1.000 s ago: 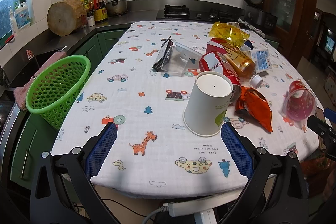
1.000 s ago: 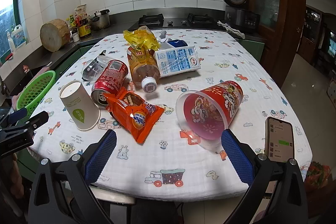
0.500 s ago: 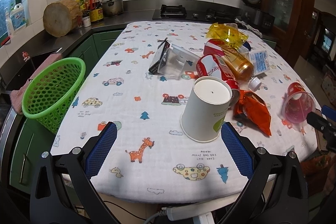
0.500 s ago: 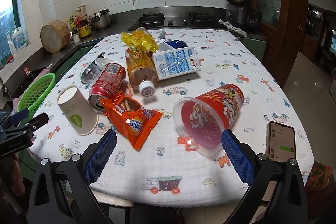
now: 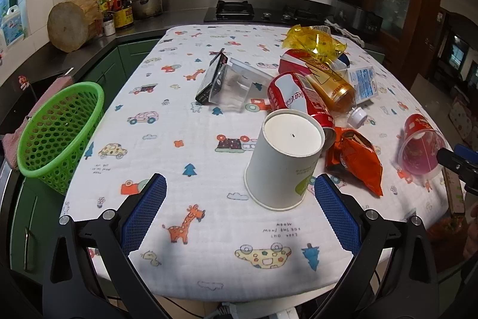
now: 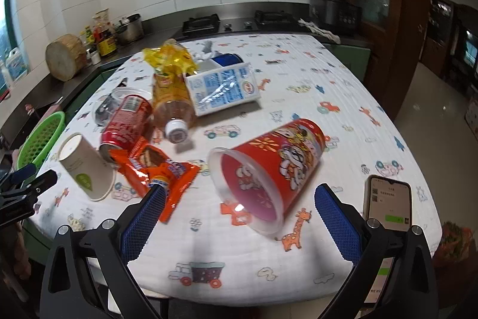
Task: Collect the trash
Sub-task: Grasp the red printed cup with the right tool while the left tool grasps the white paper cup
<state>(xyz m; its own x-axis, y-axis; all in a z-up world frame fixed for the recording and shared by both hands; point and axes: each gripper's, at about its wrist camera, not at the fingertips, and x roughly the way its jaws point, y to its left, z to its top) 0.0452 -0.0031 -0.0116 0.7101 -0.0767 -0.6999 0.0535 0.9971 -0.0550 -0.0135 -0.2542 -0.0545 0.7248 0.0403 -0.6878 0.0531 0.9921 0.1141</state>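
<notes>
The left claw gapes wide just before an upturned white paper cup; the right claw, equally spread, faces a toppled red plastic cup. Both hover low over the cartoon-print tabletop, its trash heaped centrally, a green basket at the left edge, kitchen counters beyond.
</notes>
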